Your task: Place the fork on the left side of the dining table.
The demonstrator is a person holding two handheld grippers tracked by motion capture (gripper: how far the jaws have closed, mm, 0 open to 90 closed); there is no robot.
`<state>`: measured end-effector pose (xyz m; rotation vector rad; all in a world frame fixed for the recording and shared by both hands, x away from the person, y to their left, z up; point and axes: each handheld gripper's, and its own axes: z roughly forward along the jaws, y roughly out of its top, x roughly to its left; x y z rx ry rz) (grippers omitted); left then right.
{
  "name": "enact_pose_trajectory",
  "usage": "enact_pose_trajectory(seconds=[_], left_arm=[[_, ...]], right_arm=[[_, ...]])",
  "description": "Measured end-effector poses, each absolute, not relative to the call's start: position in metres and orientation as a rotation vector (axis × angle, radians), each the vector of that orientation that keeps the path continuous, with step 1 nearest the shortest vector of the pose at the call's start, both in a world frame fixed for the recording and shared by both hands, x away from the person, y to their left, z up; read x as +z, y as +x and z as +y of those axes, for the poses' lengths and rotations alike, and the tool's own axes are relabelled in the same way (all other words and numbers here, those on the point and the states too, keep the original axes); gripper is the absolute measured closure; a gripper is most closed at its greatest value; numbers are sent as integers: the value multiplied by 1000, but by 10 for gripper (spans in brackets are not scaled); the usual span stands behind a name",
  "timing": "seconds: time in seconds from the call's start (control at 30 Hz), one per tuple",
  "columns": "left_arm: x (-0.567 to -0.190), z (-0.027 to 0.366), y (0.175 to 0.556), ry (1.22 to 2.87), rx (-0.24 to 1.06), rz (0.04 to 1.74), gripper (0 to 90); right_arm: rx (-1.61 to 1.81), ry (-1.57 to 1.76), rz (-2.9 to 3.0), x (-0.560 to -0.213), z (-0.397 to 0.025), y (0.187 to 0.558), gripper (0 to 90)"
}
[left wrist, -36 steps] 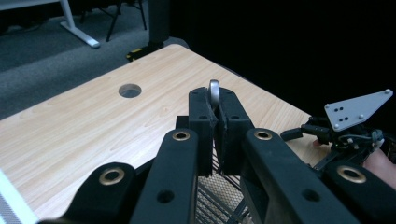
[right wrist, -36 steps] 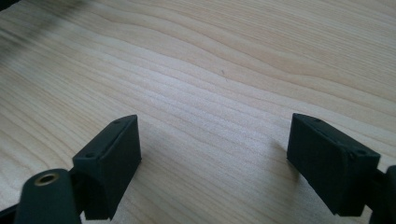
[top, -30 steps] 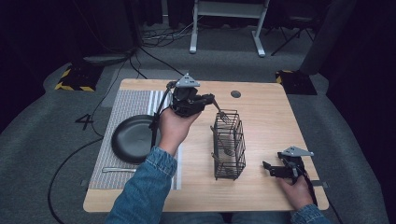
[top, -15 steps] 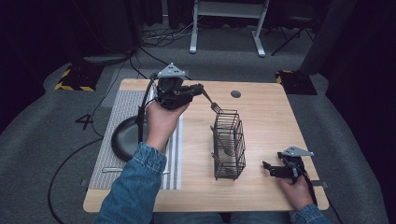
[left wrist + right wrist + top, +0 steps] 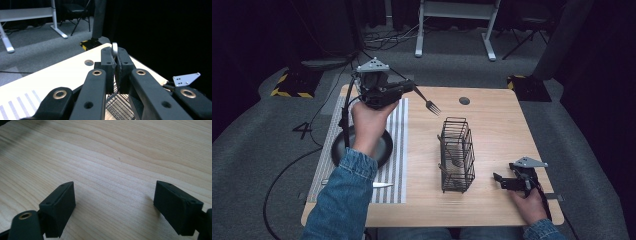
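Left gripper [image 5: 412, 90] clenched on fork [image 5: 428, 104], held raised, probably clear of wire caddy [image 5: 457, 155]; right gripper [image 5: 501, 181] released, idle on surface [image 5: 507, 130].

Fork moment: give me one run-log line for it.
left gripper: shut on fork, raised over table | right gripper: open, resting on table | wire caddy: upright, holds one utensil

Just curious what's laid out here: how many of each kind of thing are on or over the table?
Fork: 1
Wire basket: 1
Spoon in the basket: 1
Black pan: 1
Knife: 1
Striped mat: 1
Hand-held gripper: 2, left, right
Total: 8
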<state>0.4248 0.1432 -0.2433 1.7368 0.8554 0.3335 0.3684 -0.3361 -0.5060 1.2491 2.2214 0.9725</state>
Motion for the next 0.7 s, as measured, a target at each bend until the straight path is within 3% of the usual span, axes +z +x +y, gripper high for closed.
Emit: enact_pose_trajectory(seconds=[0.7], left_arm=[[-242, 199, 446, 1661, 370, 969, 863]], right_arm=[[972, 1249, 2221, -506, -336, 368, 176]])
